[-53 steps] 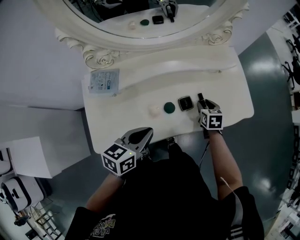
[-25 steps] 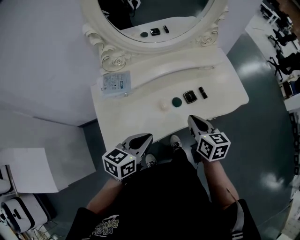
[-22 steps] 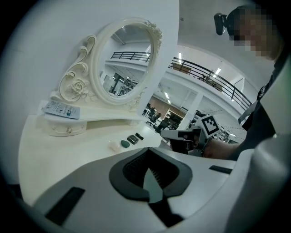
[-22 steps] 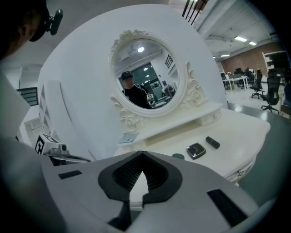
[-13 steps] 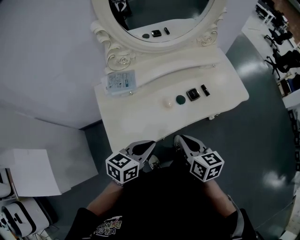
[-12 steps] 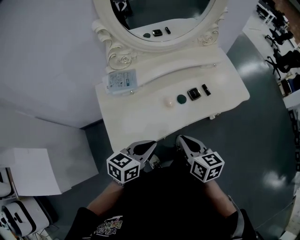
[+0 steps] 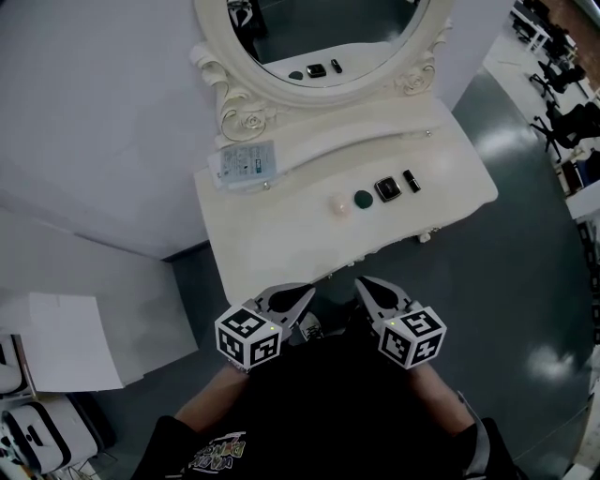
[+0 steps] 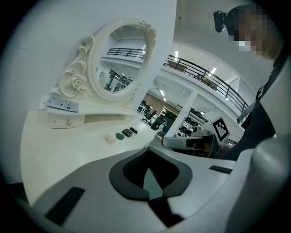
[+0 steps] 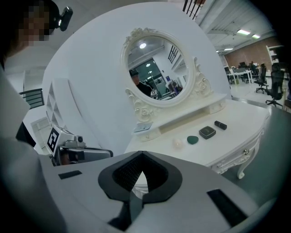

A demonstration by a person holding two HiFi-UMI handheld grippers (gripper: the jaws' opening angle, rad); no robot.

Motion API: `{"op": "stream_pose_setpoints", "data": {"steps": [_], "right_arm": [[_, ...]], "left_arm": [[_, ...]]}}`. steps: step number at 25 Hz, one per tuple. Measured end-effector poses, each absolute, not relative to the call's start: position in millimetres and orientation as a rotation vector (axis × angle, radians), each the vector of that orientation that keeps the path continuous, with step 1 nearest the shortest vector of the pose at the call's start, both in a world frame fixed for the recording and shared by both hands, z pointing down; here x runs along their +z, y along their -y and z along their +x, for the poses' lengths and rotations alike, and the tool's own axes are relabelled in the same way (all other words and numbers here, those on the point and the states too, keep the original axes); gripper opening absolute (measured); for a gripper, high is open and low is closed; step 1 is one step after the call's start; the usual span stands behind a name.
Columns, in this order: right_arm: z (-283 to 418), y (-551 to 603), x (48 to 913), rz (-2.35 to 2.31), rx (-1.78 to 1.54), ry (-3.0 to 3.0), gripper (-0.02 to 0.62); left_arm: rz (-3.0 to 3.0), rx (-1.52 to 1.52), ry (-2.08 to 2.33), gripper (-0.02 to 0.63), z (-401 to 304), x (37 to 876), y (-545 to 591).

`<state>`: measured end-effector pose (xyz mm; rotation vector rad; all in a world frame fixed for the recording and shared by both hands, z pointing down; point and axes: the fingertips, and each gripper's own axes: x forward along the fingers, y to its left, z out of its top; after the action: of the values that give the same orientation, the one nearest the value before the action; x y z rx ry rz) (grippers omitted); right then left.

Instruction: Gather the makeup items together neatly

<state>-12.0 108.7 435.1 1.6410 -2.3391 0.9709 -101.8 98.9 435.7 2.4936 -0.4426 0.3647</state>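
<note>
Ahead of both tongs, well apart from them, four makeup items sit in a close row on the surface [image 7: 281, 234]: pale piece [image 7: 337, 204], green disc [image 7: 364, 199], compact [image 7: 387, 189], lipstick [image 7: 411, 180]. Left tongs [image 7: 302, 294] and right tongs [image 7: 366, 285] are clenched and empty. Gathering looks complete.

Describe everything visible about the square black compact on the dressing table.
The square black compact is a flat, closed case with rounded corners, a dark glossy-looking shell and a lighter panel set into its lid. It lies flat on the white dressing table, near the front edge, slightly askew to it. It is third in a row, between a dark green round item and a small black tube, apparently apart from both. Only the tabletop touches it. Its reflection shows in the oval mirror.
</note>
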Motion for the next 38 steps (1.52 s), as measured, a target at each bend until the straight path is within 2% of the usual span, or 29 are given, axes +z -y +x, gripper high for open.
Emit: {"op": "stream_pose_setpoints", "data": {"steps": [38], "right_arm": [[-22.8,-138.6,434.9,1.659,0.956,2.349,0.029]], "left_arm": [[2.518,0.378,0.404,0.008,-106.9,434.2,-126.7]]}}
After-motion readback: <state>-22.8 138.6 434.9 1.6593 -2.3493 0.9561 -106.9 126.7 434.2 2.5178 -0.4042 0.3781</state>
